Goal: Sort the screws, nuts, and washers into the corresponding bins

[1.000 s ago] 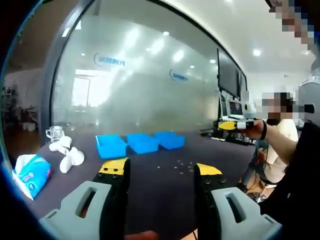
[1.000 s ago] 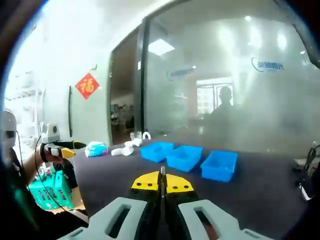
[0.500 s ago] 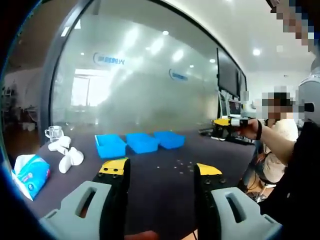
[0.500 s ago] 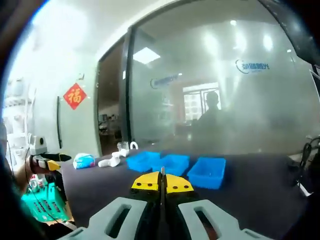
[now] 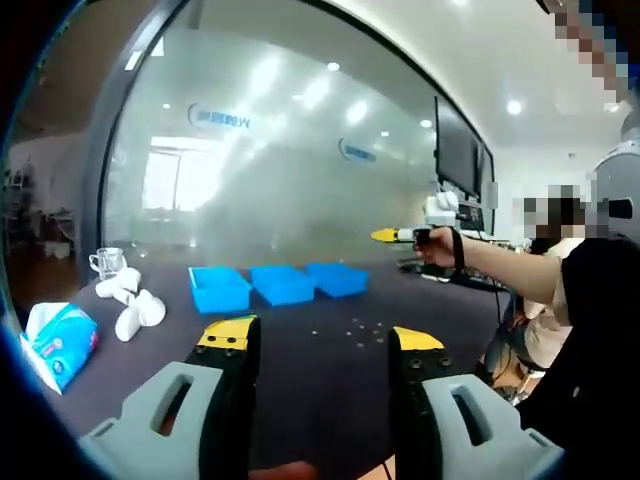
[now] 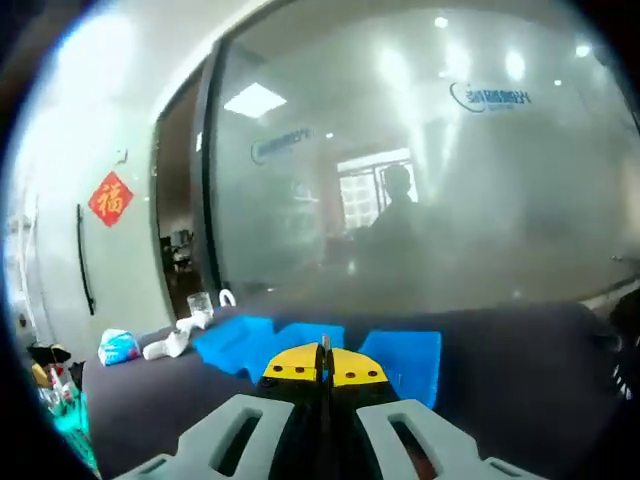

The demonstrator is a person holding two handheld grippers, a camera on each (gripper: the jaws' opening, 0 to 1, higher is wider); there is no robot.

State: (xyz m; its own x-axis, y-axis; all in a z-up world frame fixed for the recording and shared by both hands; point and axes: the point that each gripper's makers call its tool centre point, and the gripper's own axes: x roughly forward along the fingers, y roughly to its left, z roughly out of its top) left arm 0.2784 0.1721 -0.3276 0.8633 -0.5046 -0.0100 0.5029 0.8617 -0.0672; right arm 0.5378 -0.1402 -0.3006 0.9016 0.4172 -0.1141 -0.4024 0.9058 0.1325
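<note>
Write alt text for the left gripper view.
The open left tool hangs above a dark table facing three blue bins, with small hardware scattered nearby. The right tool reaches in from the right; a tissue pack lies left.

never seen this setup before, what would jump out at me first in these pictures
Three bright blue plastic bins stand in a row on the dark table, before a frosted glass wall. In front of them lies a scatter of small metal parts. The open left gripper points at them, while the right gripper, held out on a person's hand, hovers above the table.
</note>
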